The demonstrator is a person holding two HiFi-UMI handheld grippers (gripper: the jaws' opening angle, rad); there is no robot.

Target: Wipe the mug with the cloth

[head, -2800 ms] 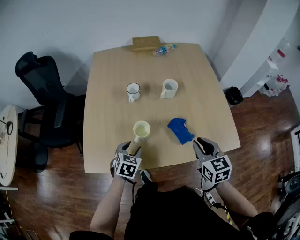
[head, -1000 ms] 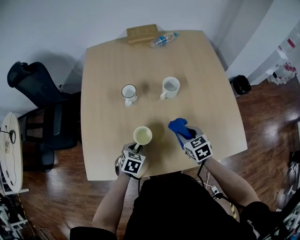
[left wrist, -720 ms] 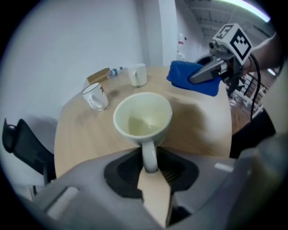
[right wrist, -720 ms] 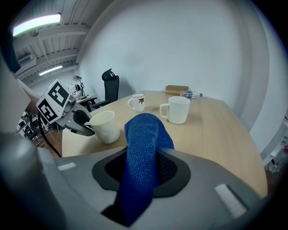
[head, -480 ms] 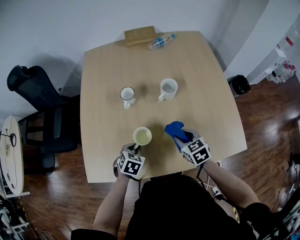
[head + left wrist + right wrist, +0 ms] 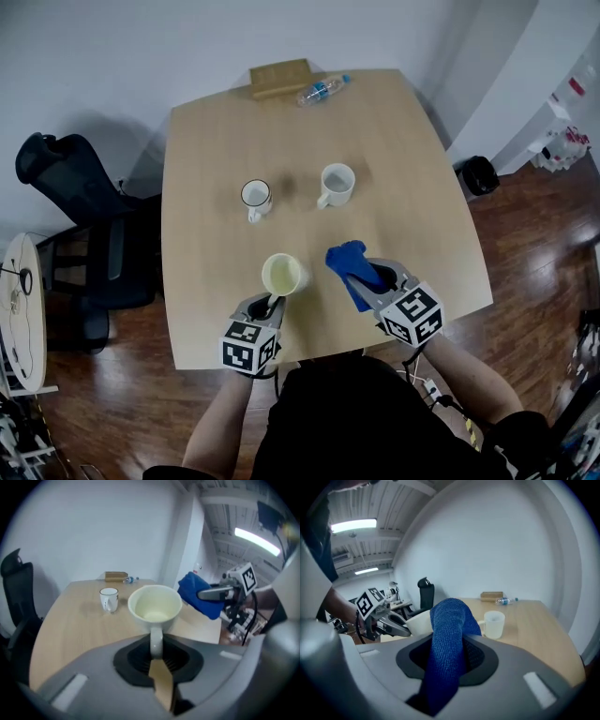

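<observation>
pre-wipe | left gripper [image 6: 270, 302]: just closed on mug [image 6: 282, 274] handle | right gripper [image 6: 375, 278]: clamped on cloth [image 6: 349, 261] (mug's 3 o'clock) | next: bring cloth onto rim

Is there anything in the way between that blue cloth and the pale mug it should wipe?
Nothing visible. Only open air separates the blue cloth in the right gripper from the pale yellow ceramic mug, whose handle the left gripper has just been closing its jaws on. Two white mugs stand farther back.
</observation>
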